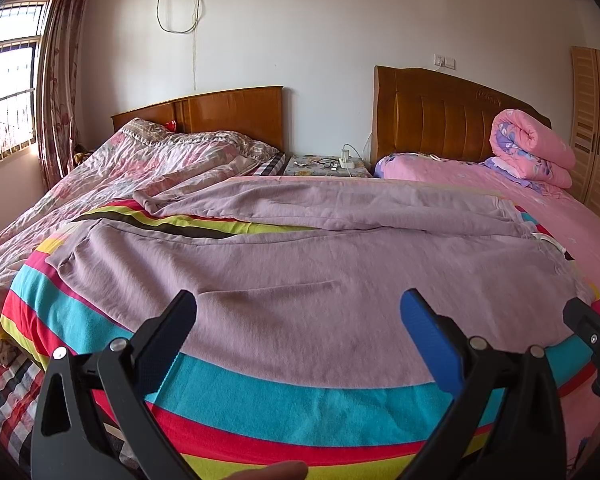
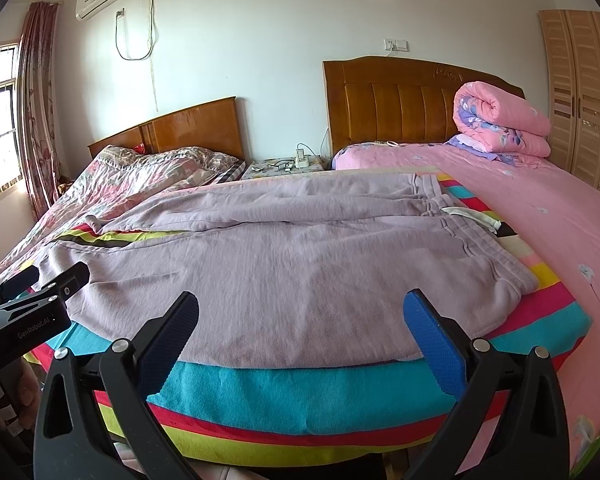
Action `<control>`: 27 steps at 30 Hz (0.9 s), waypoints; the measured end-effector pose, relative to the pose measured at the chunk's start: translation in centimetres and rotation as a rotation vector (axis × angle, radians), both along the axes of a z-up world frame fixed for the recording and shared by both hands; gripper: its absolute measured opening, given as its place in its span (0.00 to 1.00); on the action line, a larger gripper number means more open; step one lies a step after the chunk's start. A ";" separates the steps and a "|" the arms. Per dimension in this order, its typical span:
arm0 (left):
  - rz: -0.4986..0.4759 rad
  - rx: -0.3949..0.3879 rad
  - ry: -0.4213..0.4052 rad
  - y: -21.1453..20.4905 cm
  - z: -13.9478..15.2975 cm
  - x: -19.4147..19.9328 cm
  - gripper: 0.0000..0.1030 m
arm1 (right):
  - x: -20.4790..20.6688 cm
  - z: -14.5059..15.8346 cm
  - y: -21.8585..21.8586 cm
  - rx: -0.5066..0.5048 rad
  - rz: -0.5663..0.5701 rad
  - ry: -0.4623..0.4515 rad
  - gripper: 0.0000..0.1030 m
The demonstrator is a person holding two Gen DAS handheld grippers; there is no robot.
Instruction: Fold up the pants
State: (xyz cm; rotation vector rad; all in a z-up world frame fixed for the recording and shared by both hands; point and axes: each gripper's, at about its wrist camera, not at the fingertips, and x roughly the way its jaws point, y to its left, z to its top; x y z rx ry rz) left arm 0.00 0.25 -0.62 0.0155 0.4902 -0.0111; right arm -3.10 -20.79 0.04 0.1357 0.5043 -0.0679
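**Desk:** What's in the frame?

**Photographer:** Mauve sweatpants (image 1: pixel 300 264) lie spread flat on a striped blanket (image 1: pixel 260 396) across a bed, waistband (image 2: pixel 472 216) out toward 2 o'clock in the right wrist view, legs running off toward 10 o'clock. The two legs lie side by side with a sliver of stripes showing between them near the cuffs.

**Desk:** And the tools?

**Photographer:** The left hand-held gripper (image 1: pixel 298 320) hovers over the near edge of the fabric, jaws spread wide, grasping nothing. The right hand-held gripper (image 2: pixel 300 320) does the same nearer the waist end, also released and empty. Each shows at the edge of the other's view.

**Desk:** So which step is this?

**Photographer:** By my reading, the very start: pants laid out, no fold made. The approach to the first grasp looks to be in hand.

**Desk:** What does the next move call for?

**Photographer:** Likely both tools dropping onto the near edge at 6 o'clock, pinching only the fabric and not the blanket under it, then carrying the near leg over onto the far one.
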 end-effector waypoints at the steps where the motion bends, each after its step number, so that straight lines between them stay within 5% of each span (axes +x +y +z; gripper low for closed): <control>1: 0.001 0.000 0.000 0.0 0.0 0.0 0.99 | 0.0 -0.1 0.0 0.001 0.000 0.001 0.96; 27: -0.003 0.003 0.013 0.1 -1.0 -0.4 0.99 | -0.2 -0.7 0.3 0.015 0.003 0.016 0.96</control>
